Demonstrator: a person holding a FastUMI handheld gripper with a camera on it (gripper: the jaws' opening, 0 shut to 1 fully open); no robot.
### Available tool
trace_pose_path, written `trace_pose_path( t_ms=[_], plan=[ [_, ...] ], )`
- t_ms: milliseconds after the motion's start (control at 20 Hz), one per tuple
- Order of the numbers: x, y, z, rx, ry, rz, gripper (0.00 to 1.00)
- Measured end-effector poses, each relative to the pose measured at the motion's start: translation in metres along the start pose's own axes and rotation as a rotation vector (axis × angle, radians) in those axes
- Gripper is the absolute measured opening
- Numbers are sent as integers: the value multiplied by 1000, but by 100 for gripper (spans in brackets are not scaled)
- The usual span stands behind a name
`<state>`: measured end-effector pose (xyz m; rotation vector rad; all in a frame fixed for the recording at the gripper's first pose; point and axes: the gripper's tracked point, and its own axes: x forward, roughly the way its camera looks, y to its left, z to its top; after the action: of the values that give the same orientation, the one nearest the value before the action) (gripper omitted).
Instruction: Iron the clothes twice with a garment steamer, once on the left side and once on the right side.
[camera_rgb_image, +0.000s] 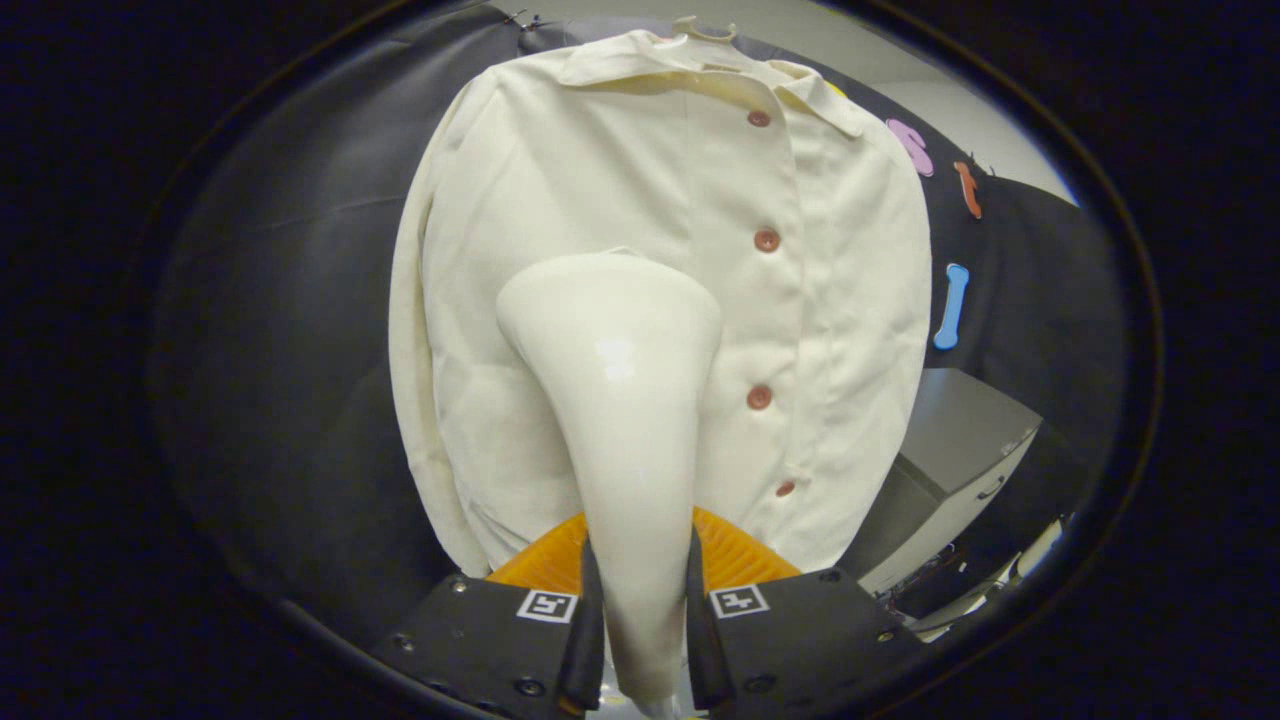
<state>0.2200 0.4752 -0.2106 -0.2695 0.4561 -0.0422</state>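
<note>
One cream shirt hangs against the black cloth wall, its collar at twelve o'clock and its hem dropping toward six. It is buttoned shut, and four reddish buttons run down the placket, from about one o'clock near the collar to five o'clock near the hem. One grey cabinet stands at four o'clock, beside the shirt's lower edge.

One garment steamer, glossy and cream-white, rises from six o'clock toward the middle of the shirt. Its slim handle sits between the two fingers, and its wide head spreads out beyond them, lying over the shirt's chest just to the nine o'clock side of the button line; whether the head touches the cloth cannot be told.

The one gripper is clenched on the steamer's handle, one finger pressing each side of it. Two small square markers sit on the fingers, one on each.
</note>
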Motion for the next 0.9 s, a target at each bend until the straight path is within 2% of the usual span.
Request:
trace_pose_path(
  t_ms=[600, 900],
  plan=[
    [34, 0, -130, -50, 209, 14, 34],
    [35, 1, -159, -66, 267, 32, 34]
  ],
)
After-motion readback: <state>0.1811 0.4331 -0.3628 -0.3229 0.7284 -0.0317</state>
